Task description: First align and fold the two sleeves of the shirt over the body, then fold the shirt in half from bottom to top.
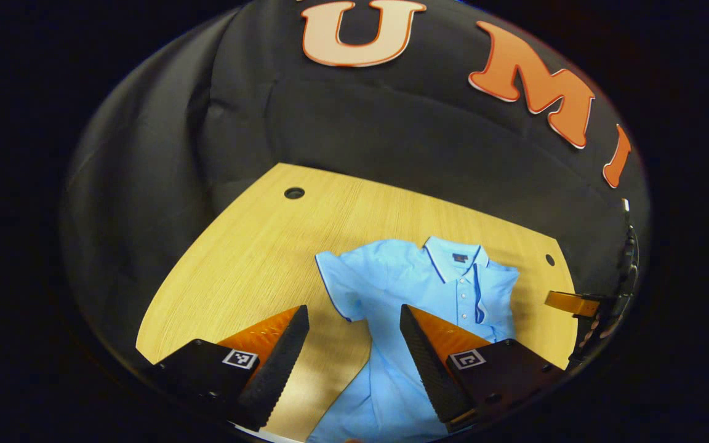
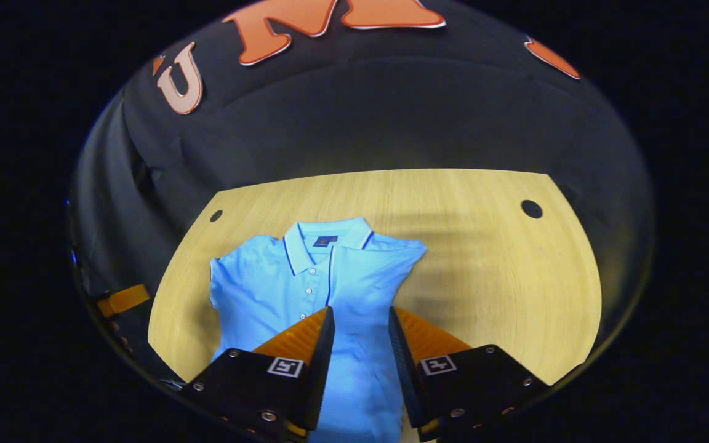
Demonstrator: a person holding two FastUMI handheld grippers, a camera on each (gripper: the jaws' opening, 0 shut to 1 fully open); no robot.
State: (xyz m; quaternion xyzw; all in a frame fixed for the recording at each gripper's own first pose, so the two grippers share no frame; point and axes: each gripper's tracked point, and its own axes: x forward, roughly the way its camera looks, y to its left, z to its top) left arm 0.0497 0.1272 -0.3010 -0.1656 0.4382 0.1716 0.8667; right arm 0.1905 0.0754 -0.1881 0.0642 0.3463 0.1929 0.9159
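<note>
above the shirt (image 2: 305, 277) on the table (image 2: 484, 277), left tongs (image 1: 354, 326) spread wide, right tongs (image 2: 360, 326) parted, both empty

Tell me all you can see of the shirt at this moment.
The shirt is a light blue short-sleeved polo of soft knit-looking cloth, with a dark-trimmed collar and a buttoned placket. It lies front up on the wooden table, collar toward the booth wall. Its right-hand sleeve already looks folded in; the other is still spread. Neither gripper grips it.

Light wood-grain tabletop (image 2: 484, 277) with round cable holes (image 2: 531, 208), black cloth wall (image 2: 391, 111) draped behind, dim surroundings
</note>
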